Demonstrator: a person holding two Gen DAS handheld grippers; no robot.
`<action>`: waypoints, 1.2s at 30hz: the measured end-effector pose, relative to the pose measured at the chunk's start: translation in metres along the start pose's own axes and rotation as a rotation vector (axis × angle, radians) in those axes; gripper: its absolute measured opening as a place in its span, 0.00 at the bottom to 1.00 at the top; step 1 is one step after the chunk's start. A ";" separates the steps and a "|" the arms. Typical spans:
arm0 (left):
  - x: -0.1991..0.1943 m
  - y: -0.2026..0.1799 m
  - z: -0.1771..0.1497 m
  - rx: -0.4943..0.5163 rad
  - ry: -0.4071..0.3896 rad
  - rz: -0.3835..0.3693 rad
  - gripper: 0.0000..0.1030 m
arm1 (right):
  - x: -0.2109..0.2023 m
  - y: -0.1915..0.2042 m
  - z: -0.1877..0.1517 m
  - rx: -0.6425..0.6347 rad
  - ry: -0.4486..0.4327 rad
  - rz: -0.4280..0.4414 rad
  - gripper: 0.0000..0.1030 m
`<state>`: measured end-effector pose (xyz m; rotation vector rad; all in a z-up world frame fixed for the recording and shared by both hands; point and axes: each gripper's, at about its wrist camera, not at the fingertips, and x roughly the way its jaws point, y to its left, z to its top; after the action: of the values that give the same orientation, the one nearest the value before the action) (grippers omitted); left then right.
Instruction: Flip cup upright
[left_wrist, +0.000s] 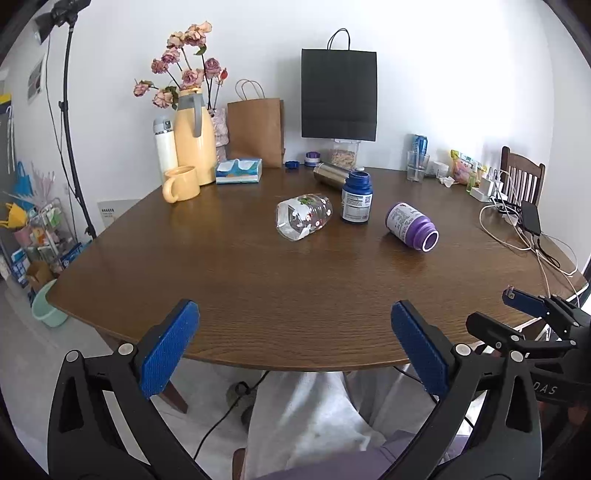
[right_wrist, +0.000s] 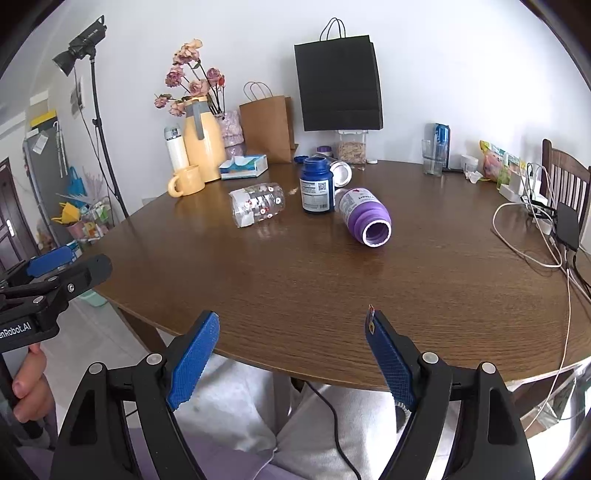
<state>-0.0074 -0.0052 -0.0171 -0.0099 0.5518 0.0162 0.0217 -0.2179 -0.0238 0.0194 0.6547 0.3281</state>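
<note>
A clear cup with a flower print (left_wrist: 303, 216) (right_wrist: 257, 208) lies on its side near the middle of the brown table (left_wrist: 258, 295) (right_wrist: 295, 280). A purple bottle (left_wrist: 412, 226) (right_wrist: 365, 215) lies tipped over to its right, mouth toward me. Between them a blue bottle (left_wrist: 356, 197) (right_wrist: 317, 184) stands upright. Behind it a steel cup (left_wrist: 330, 175) (right_wrist: 340, 172) lies on its side. My left gripper (left_wrist: 295, 314) and right gripper (right_wrist: 291, 317) both hover open at the table's near edge, well short of the cups, holding nothing.
At the back stand a yellow mug (left_wrist: 181, 183), a yellow jug (left_wrist: 195, 138), a tissue box (left_wrist: 239, 170), paper bags (left_wrist: 339, 99) and a glass (left_wrist: 417, 165). Cables and chargers (left_wrist: 517, 218) lie at the right. A person's legs show under the table edge.
</note>
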 end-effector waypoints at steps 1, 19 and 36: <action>-0.002 0.000 0.000 -0.002 -0.005 0.004 1.00 | -0.001 0.001 0.001 -0.003 -0.003 0.000 0.83; -0.007 -0.004 -0.001 0.009 -0.002 -0.014 1.00 | -0.008 0.001 0.003 -0.007 -0.023 0.010 0.83; -0.008 -0.005 0.000 0.007 -0.003 -0.016 1.00 | -0.008 0.002 0.004 -0.008 -0.022 0.006 0.83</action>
<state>-0.0141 -0.0106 -0.0130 -0.0078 0.5484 -0.0014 0.0172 -0.2181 -0.0156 0.0176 0.6312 0.3353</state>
